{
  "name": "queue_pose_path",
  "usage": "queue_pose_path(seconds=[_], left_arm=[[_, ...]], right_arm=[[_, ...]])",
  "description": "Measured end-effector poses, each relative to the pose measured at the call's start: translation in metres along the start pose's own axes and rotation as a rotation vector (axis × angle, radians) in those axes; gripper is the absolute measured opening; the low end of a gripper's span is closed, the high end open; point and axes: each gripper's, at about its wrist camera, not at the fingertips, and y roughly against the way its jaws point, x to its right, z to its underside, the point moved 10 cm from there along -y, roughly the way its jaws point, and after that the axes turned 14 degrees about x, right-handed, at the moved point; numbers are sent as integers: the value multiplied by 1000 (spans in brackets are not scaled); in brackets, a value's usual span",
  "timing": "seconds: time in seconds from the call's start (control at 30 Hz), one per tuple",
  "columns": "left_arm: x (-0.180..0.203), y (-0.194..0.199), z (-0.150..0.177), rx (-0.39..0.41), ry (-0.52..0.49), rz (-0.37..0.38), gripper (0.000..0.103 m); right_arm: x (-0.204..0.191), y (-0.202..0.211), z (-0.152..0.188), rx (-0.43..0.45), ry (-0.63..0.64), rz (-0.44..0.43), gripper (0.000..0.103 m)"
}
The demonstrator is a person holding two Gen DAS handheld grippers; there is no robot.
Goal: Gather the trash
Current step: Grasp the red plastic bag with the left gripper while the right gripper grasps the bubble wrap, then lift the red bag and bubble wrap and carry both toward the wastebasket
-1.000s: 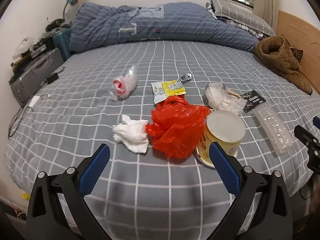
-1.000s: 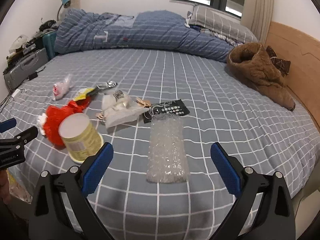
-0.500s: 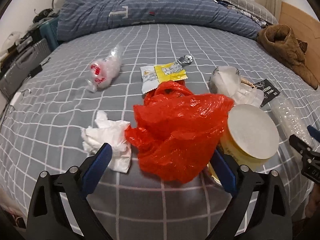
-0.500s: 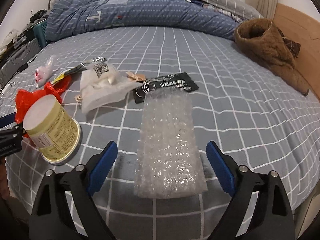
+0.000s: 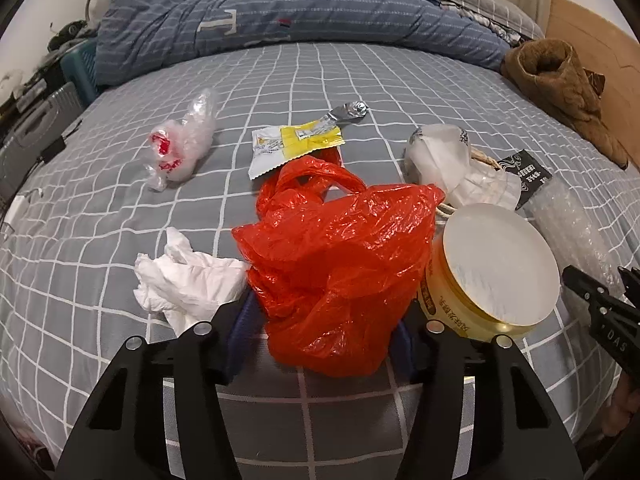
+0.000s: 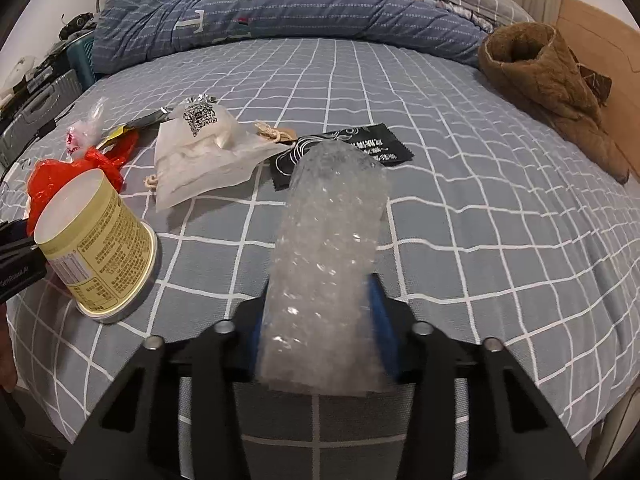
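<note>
Both grippers clamped on soft trash at the near edge of the bed

The left gripper (image 5: pixel 324 332) has its blue pads pinched into the crumpled red plastic bag (image 5: pixel 340 256); the right gripper (image 6: pixel 320 336) squeezes the near end of the clear bubble-wrap sheet (image 6: pixel 328 264), which bows upward. Both look light, limp and slippery, so a deep bunched hold suits them. Beyond lie a yellow upturned paper cup (image 5: pixel 488 276), a white crumpled tissue (image 5: pixel 188 280) and a yellow-white snack wrapper (image 5: pixel 292 144).

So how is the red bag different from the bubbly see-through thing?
The red plastic bag is bright red and crumpled into a heap; the bubble wrap is clear, bumpy and a long strip. The left gripper pinches the bag, the right gripper pinches the wrap. Both are thin plastic trash on the bed.
</note>
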Motion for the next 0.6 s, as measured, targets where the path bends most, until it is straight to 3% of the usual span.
queue_pose_path(seconds=[0.2,0.6], left_arm=[[-3,7,-3,4,21,5,51],[-9,42,-20,43,45,7,50]], right_arm=[[1,6,-4,10,3,-2,26],[-6,36,-18,42,14,-18,25]])
